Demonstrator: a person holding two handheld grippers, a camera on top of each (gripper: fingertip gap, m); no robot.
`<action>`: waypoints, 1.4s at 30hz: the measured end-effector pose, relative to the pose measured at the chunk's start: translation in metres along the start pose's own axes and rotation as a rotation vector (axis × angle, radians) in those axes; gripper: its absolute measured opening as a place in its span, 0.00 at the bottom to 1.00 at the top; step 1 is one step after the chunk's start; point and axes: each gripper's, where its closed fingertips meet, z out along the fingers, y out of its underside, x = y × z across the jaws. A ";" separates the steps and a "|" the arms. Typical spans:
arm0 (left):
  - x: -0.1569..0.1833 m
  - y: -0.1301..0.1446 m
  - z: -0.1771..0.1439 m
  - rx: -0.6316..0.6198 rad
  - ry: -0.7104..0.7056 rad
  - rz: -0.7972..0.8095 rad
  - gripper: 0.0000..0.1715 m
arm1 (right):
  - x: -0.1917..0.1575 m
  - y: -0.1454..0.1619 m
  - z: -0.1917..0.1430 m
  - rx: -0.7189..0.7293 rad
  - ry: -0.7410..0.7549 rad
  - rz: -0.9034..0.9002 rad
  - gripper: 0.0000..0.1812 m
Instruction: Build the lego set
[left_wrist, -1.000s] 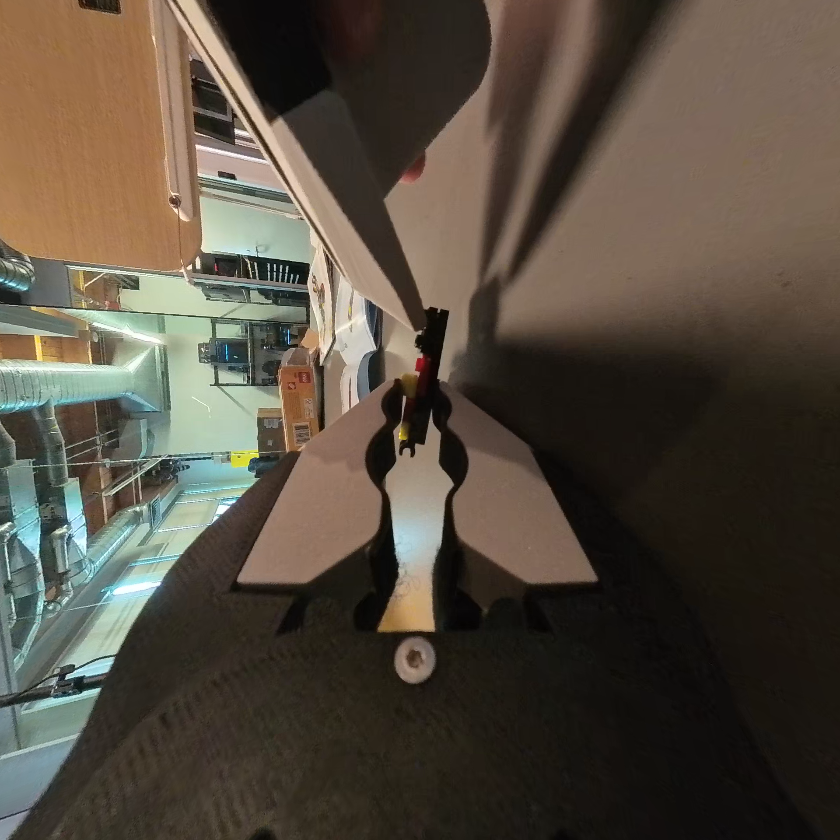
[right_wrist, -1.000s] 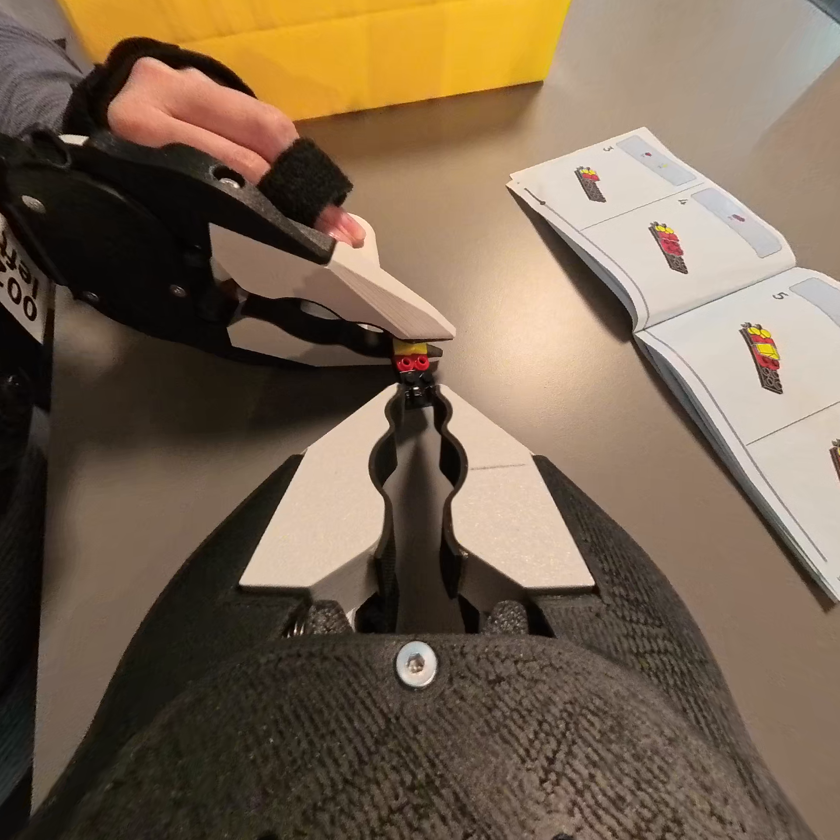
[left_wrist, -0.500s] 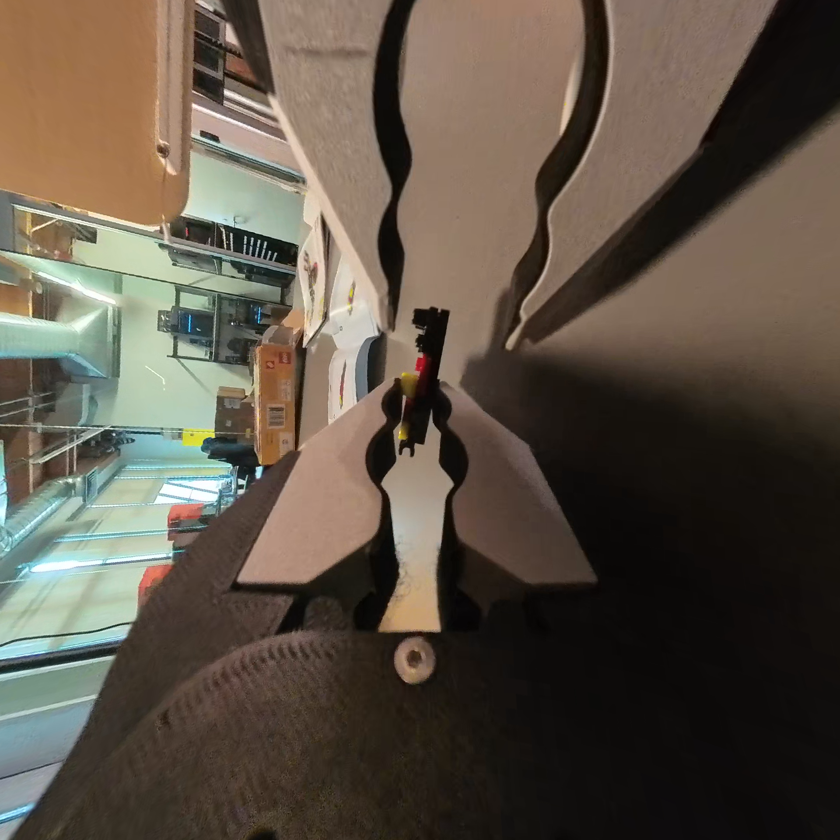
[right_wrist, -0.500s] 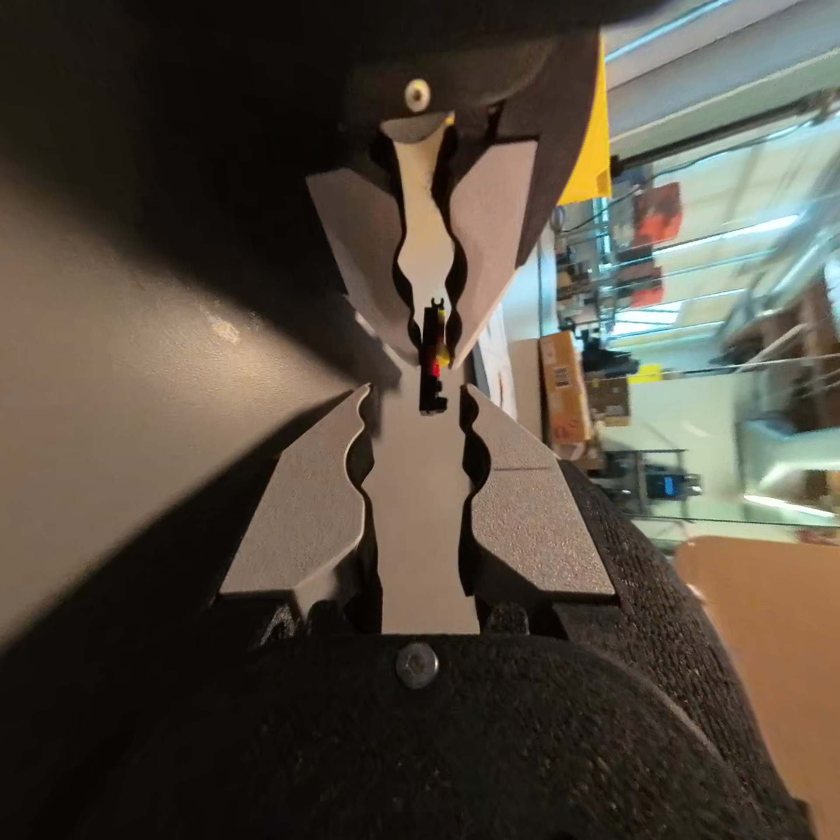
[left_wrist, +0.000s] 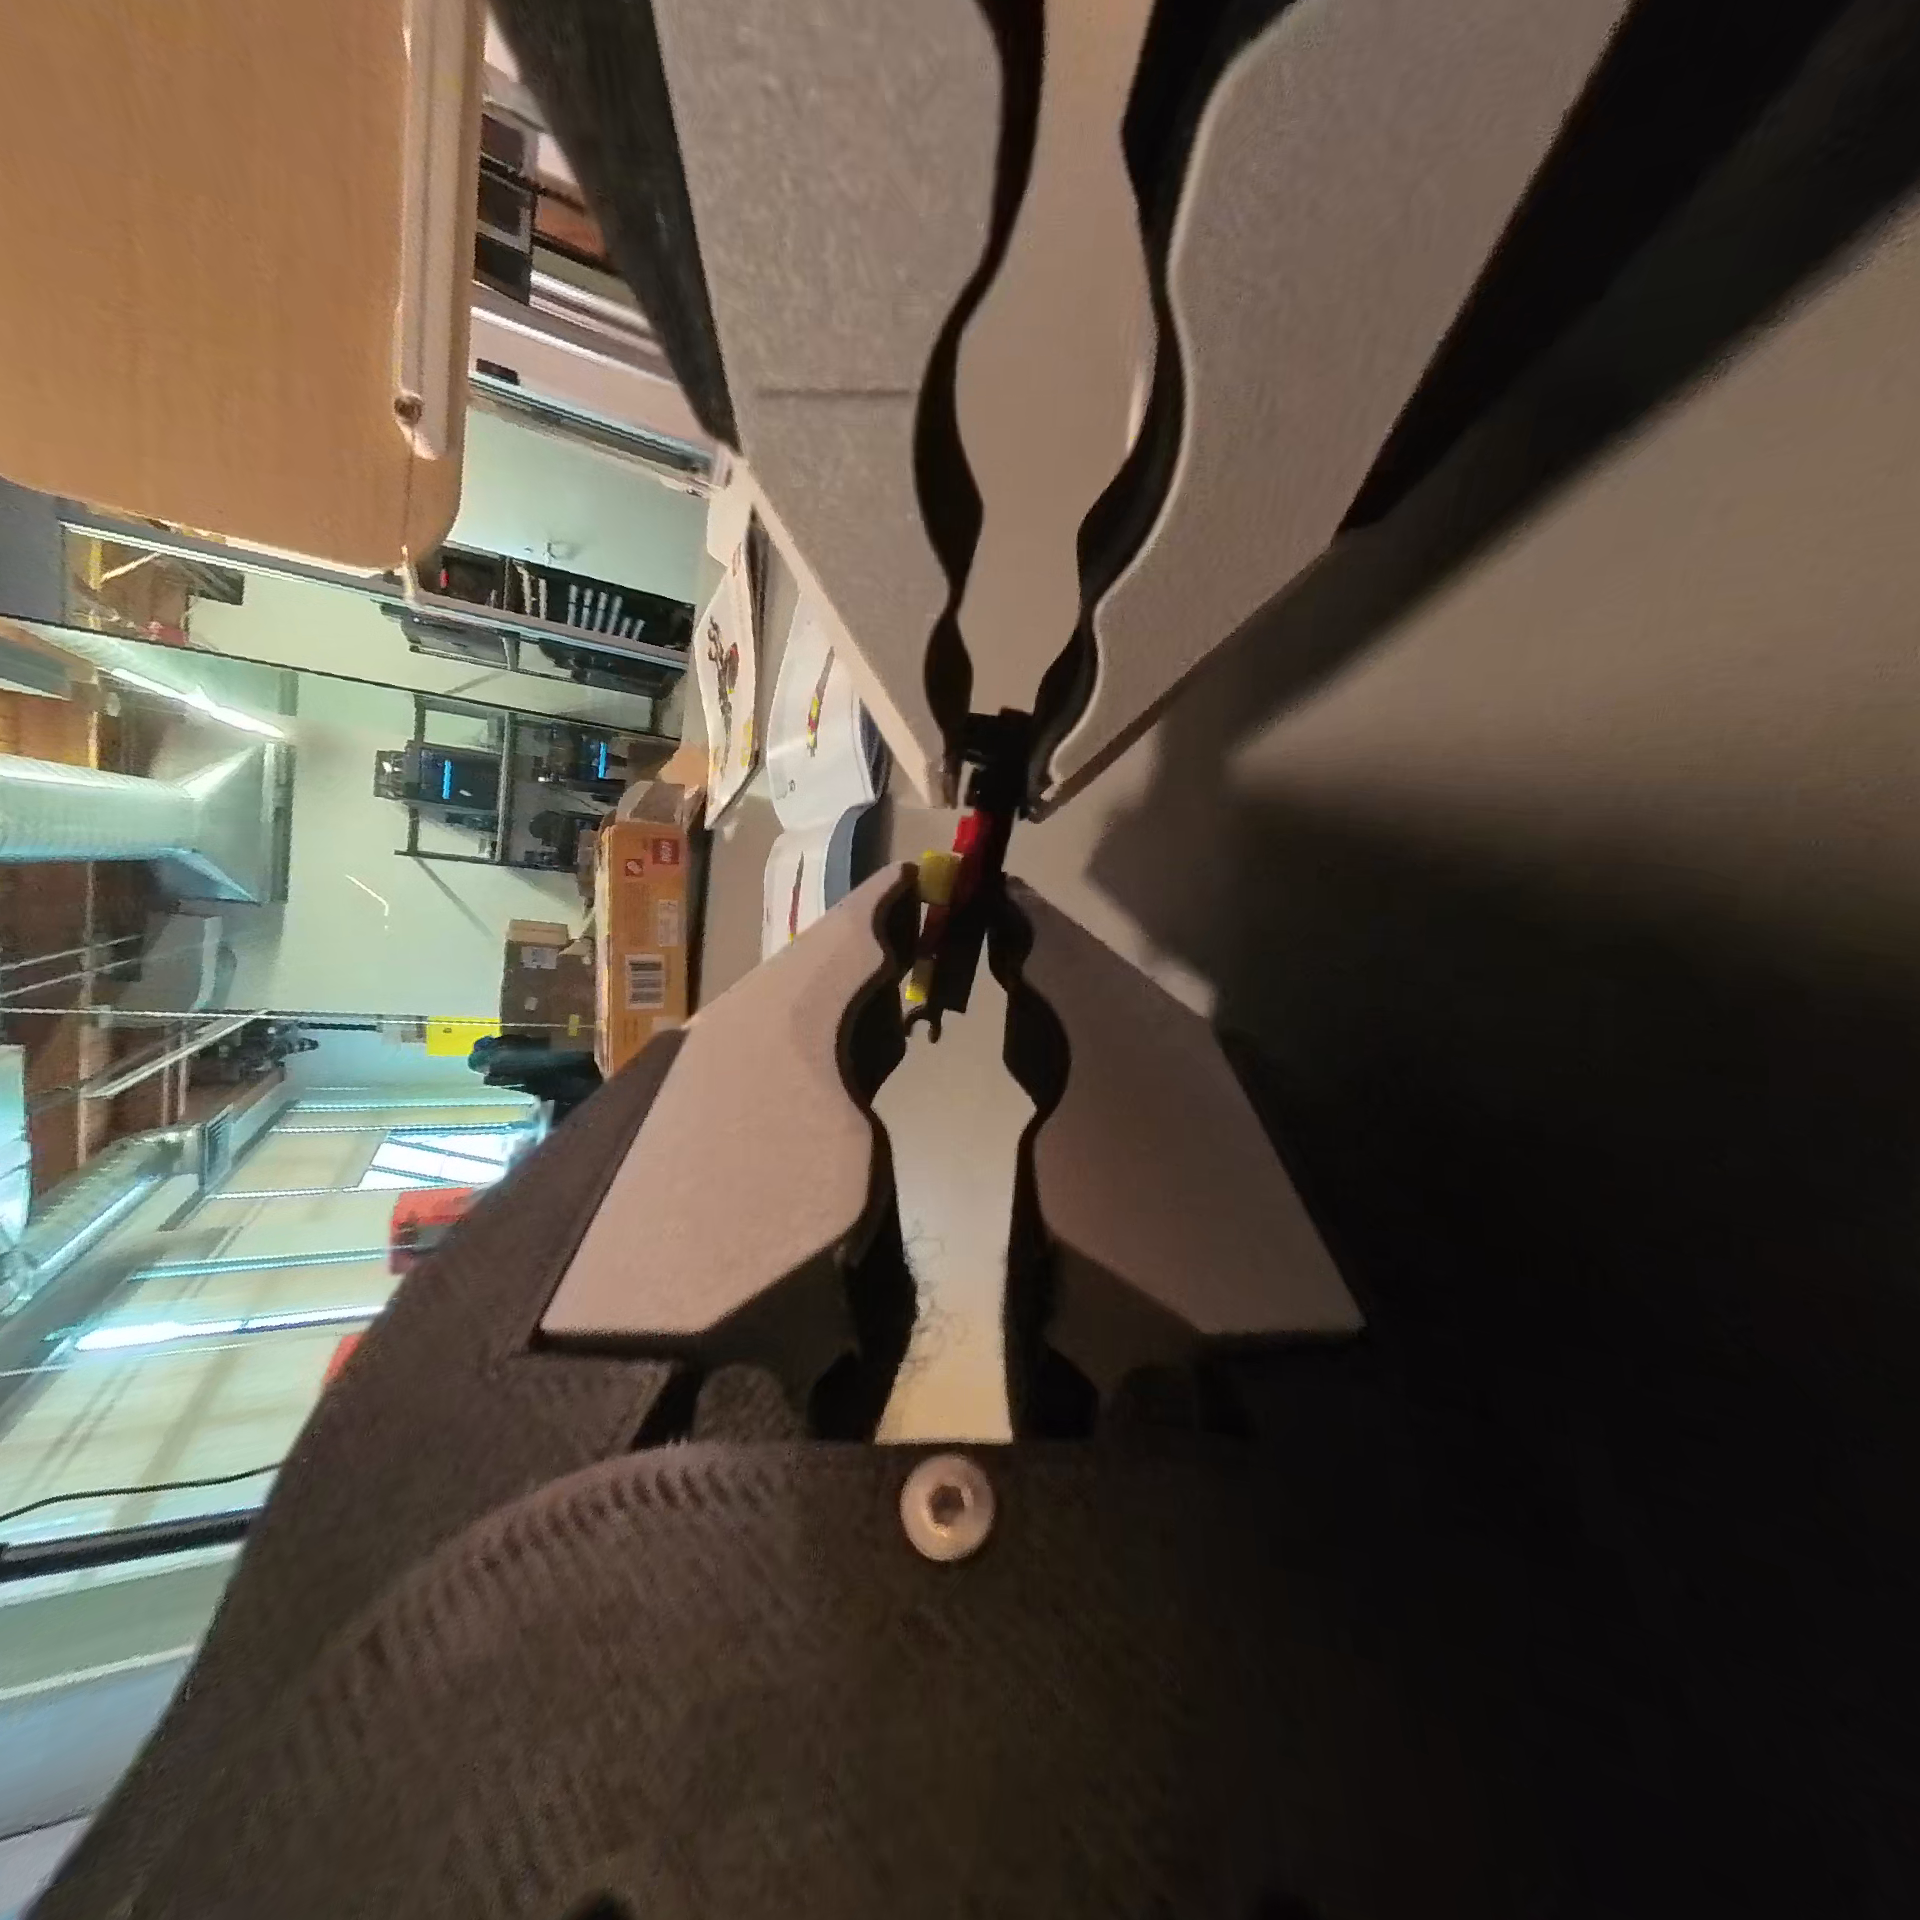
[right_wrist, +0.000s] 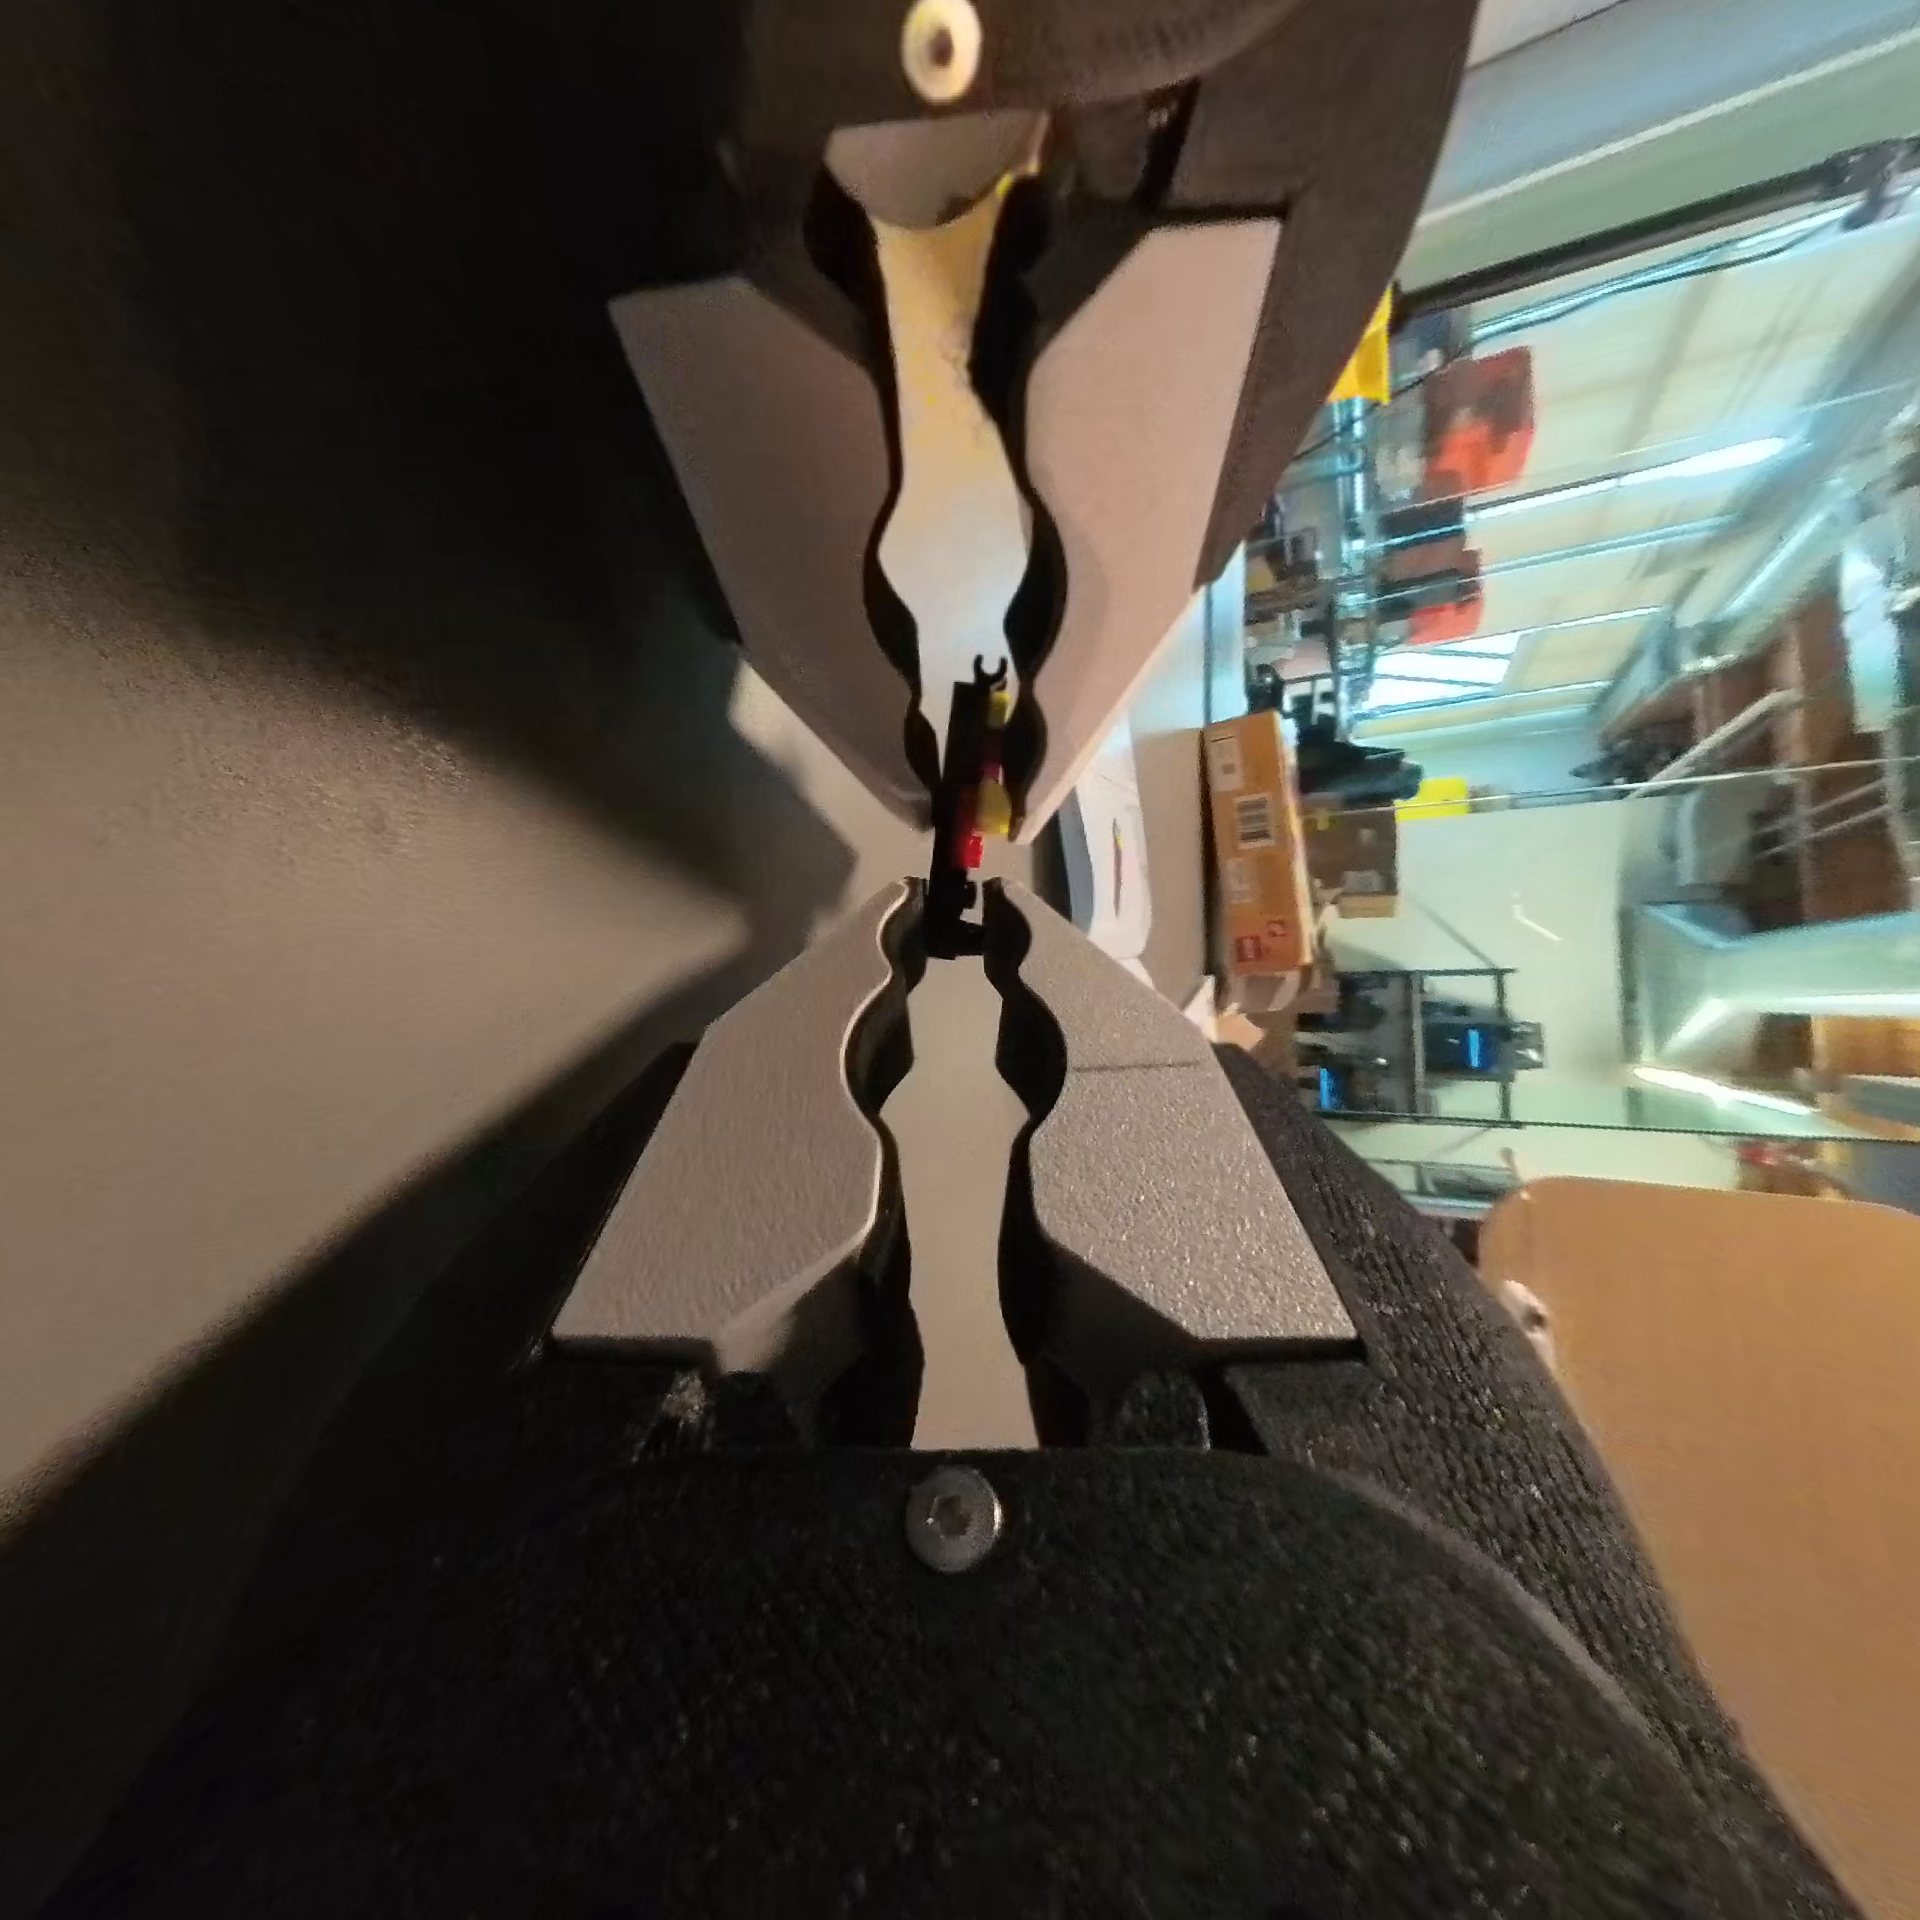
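Left hand-held gripper (left_wrist: 951, 899) and right hand-held gripper (right_wrist: 951, 914) both clamped on small lego assembly (right_wrist: 961, 821), tip to tip; uneven squeeze could pop bricks apart.

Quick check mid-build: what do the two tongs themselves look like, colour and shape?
Both match. The left tongs and right tongs each have two pale grey, matte, wedge-shaped fingers with wavy, scalloped inner edges lined in black. Each sits on a black, ridged-texture printed body with a silver hex screw at centre.
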 end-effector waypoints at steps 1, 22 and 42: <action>0.001 -0.001 0.000 0.000 0.000 0.013 0.07 | -0.002 0.001 0.000 -0.002 -0.016 0.005 0.05; -0.019 -0.015 -0.007 0.127 -0.071 -0.153 0.18 | 0.024 0.043 -0.014 -0.054 0.143 -0.077 0.05; -0.027 -0.017 -0.005 0.202 -0.024 -0.370 0.19 | 0.070 0.142 -0.072 -0.147 0.062 -0.121 0.33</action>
